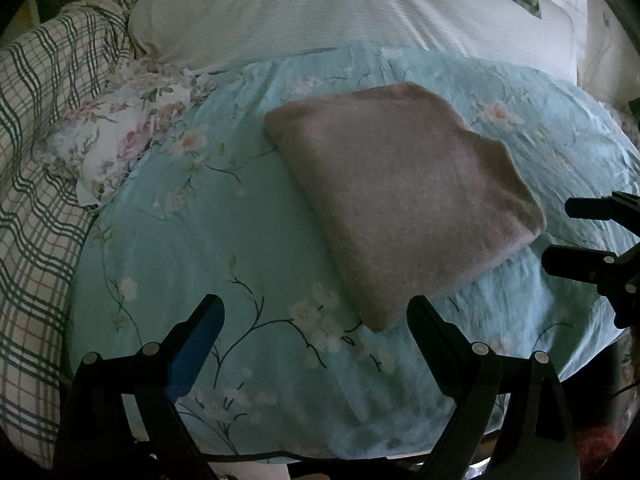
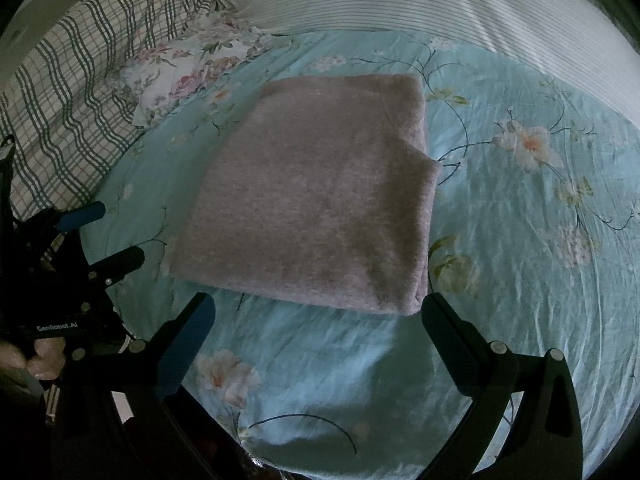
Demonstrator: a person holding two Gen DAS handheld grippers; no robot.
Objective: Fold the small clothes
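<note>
At the far left a plaid blanket [image 2: 80,80] lies bunched along the edge of the bed [image 2: 520,240], and just inside it a small floral cloth [image 2: 188,68] sits crumpled against that blanket, probably pushed aside so that the middle of the teal flowered cover is free for folding. Next comes the left hand-held gripper [image 1: 316,320], released, its two fingers spread wide and holding nothing; it hovers low over the cover with the near corner of the garment just ahead of its right finger, a stance that suits either a fresh pinch on that corner or a pull-back after letting go. In the centre lies the task's thing, a pinkish-grey knit garment [image 2: 312,200], flat on the bed cover as a thick, squarish stack of layers with tidy straight edges and a small step on its right side where one layer ends short; it looks already folded, so the task seems nearly or fully done for this piece. To the right the right hand-held gripper [image 2: 318,308] is also released and empty, fingers apart near the garment's front edge without touching it. Beyond, a striped white pillow [image 2: 440,4] lies across the head of the bed.
</note>
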